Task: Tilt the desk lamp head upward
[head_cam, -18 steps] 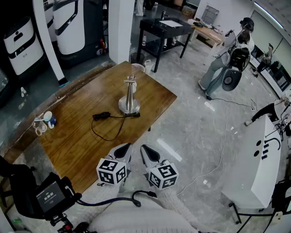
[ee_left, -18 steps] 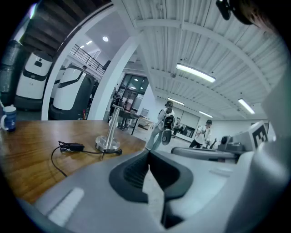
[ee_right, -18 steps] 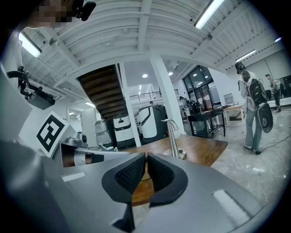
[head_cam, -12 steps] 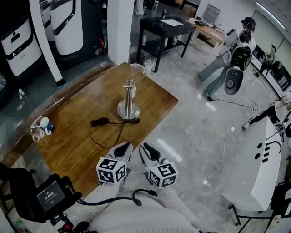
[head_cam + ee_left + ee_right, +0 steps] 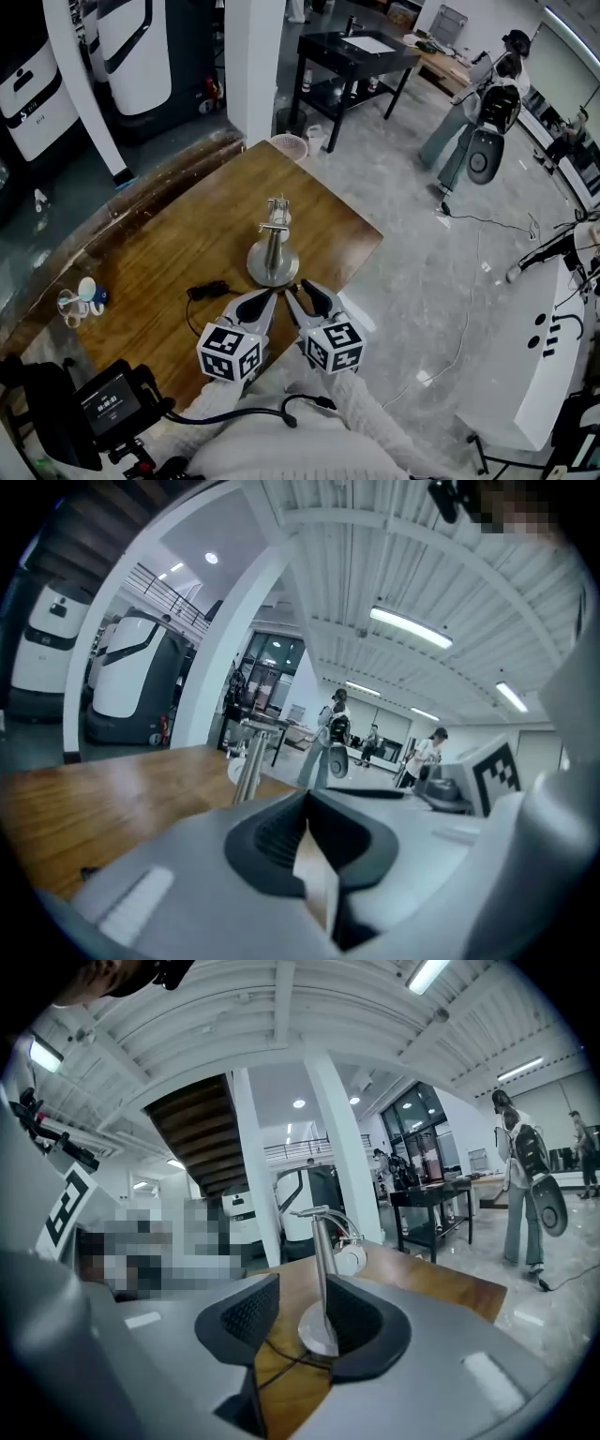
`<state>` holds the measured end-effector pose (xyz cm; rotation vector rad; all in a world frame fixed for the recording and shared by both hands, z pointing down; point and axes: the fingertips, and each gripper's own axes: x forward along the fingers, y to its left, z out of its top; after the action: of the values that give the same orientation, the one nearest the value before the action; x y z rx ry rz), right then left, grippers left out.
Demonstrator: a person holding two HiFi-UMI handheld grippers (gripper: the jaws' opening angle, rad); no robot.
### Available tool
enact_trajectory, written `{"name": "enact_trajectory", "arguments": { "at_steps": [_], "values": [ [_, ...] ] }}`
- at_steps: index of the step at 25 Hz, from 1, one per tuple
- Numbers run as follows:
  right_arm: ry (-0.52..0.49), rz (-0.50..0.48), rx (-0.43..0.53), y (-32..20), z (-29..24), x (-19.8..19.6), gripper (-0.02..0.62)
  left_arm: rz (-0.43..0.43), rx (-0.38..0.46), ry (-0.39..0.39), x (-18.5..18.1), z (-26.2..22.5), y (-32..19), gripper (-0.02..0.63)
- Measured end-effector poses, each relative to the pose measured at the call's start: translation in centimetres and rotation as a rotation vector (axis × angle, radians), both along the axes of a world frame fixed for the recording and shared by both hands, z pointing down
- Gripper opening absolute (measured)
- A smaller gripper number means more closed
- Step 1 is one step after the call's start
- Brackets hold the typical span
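Right gripper (image 5: 302, 292) fingers are hanging apart, empty, by the desk lamp (image 5: 273, 253) (left gripper (image 5: 258, 302) ones pinched together), so a clumsy shove is risking tipping it

We see a wooden table (image 5: 159, 272) with a small white-and-blue cluster (image 5: 80, 300) near its left edge, a white pillar (image 5: 253, 66) behind it, a black bench (image 5: 352, 52) beyond, white machines (image 5: 37, 84) at left, and a person (image 5: 473, 117) standing far right.

White knit sleeves (image 5: 361, 412), grey left hand-held gripper (image 5: 255, 302) and right hand-held gripper (image 5: 307, 298) bearing black-and-white marker cubes (image 5: 230, 352).
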<state>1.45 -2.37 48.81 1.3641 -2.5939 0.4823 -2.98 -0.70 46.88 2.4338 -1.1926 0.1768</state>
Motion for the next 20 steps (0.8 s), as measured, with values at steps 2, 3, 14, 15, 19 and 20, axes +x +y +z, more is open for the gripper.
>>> {"name": "enact_trajectory", "arguments": {
  "at_steps": [2, 3, 14, 15, 19, 20],
  "values": [
    [0.033, -0.025, -0.007, -2.7, 1.0, -1.0, 0.146, 0.017, 0.013, 0.019, -0.5, -0.6, -2.4, 0.008],
    [0.059, -0.045, -0.009, -3.6, 1.7, -1.5, 0.150, 0.023, 0.010, 0.037, -0.6, -1.0, -3.3, 0.008],
    [0.222, -0.139, 0.153, -10.6, 2.0, -5.1, 0.192, 0.009, 0.007, 0.228, -2.8, -5.5, -10.1, 0.071],
    [0.243, -0.153, 0.164, -11.0, 2.2, -5.5, 0.192, 0.002, 0.002, 0.256, -3.1, -5.7, -10.8, 0.078],
    [0.301, -0.194, 0.221, -11.9, 2.3, -6.6, 0.158, -0.027, -0.035, 0.318, -4.5, -6.5, -13.2, 0.141],
    [0.287, -0.204, 0.223, -11.8, 2.2, -6.7, 0.147, -0.026, -0.047, 0.322, -4.7, -6.7, -13.7, 0.165]
  ]
}}
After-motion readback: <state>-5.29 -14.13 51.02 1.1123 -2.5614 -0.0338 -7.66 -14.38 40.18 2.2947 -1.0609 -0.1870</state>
